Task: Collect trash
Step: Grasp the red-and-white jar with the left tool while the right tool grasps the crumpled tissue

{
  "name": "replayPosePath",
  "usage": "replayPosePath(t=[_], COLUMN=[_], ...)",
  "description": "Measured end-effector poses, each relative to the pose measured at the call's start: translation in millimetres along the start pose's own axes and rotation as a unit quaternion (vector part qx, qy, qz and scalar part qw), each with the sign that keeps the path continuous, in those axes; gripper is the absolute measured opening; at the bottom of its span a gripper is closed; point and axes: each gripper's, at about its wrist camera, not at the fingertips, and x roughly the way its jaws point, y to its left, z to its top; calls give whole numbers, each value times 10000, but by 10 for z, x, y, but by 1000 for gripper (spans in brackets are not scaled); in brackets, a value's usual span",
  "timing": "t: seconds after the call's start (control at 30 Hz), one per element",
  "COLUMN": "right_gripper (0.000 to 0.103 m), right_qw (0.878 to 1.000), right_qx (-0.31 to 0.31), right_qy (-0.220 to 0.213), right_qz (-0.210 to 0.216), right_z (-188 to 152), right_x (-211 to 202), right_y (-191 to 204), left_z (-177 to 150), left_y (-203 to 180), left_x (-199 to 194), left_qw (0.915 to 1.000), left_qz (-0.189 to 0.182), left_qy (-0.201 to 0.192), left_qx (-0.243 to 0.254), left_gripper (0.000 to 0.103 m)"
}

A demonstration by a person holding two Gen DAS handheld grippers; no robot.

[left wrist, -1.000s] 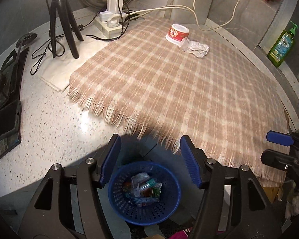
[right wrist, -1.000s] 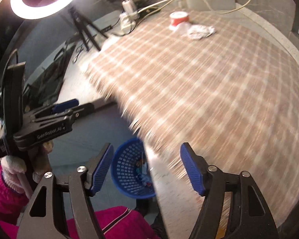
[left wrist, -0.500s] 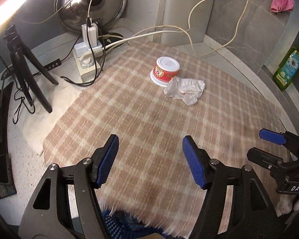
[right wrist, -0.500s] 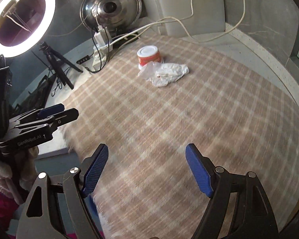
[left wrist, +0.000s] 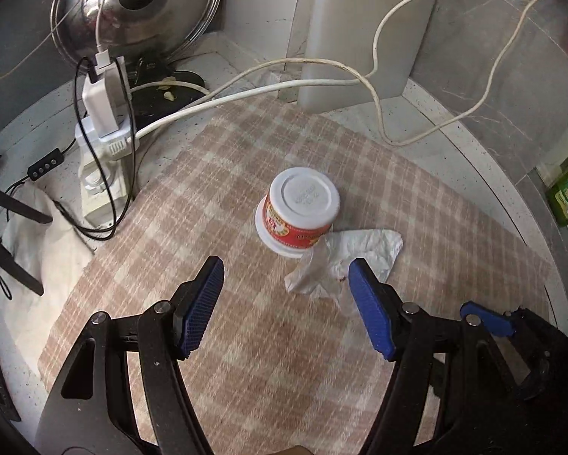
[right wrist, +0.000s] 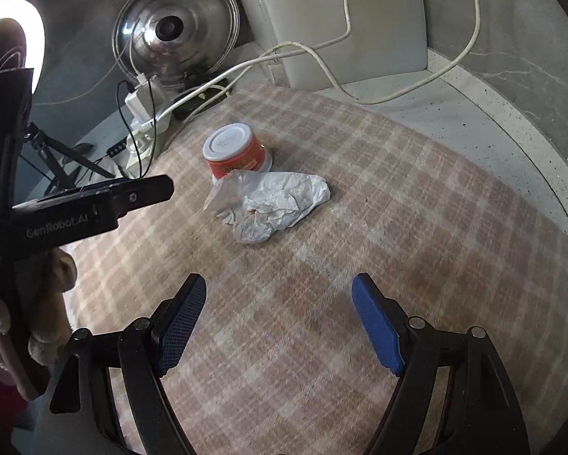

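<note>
Item one, an upturned cup (left wrist: 298, 212): white plastic with a red printed band, standing on its wider rim with its flat base uppermost, so its long axis runs vertical and its mouth faces down onto the plaid cloth (left wrist: 246, 341). I take the cup as my landmark for all that follows. Item two, a crumpled white wrapper (left wrist: 344, 261): it lies flat on the cloth touching the cup's near side, its longer run stretching away from the cup toward my right (a small reddish stain shows in its folds). Item three, my left gripper (left wrist: 285, 311): its blue pads stand apart with nothing between them, poised on the near side of the cup, the right-hand pad overlapping the wrapper's edge in that view; whether it touches I cannot tell. Item four, my right gripper (right wrist: 278, 320): pads likewise spread and empty, over bare cloth well short of the wrapper and cup. Item five, a white power strip (left wrist: 102, 159) with a charger plugged in, beyond the cloth's edge to the cup's left. Item six, a steel pot lid (left wrist: 140, 7) leaning against the wall behind the strip, farther from the cup. White cables (left wrist: 374, 76) trail across the counter behind the cup.
</note>
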Motion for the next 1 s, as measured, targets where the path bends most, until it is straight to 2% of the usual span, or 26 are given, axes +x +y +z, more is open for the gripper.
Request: replayPosePath(t=[0.27,0.5,0.6,0.8,1.0], right_gripper=[74,74,74,73,74], right_qw=[9998,9996,9995,9995,9995], right_qx=[15,-121,-187,-219,-285], right_qy=[56,23,28,45,81], right_qz=[190,257,245,229,142], right_z=[102,203,230,283,328], right_x=[266,411,481,598,690], right_y=[-98,-75,-57,-9,79], left_z=[244,347,369,385,425], left_y=[-177,-140,-129,-115,3], left_x=[379,586,626,623,540], left_qw=[9994,9992,9992,9995,9995], left_qz=[110,143,105,107,266], left_qy=[187,333,333,229,82], left_qx=[258,181,207,205,133], left_gripper=[70,70,61,60,60])
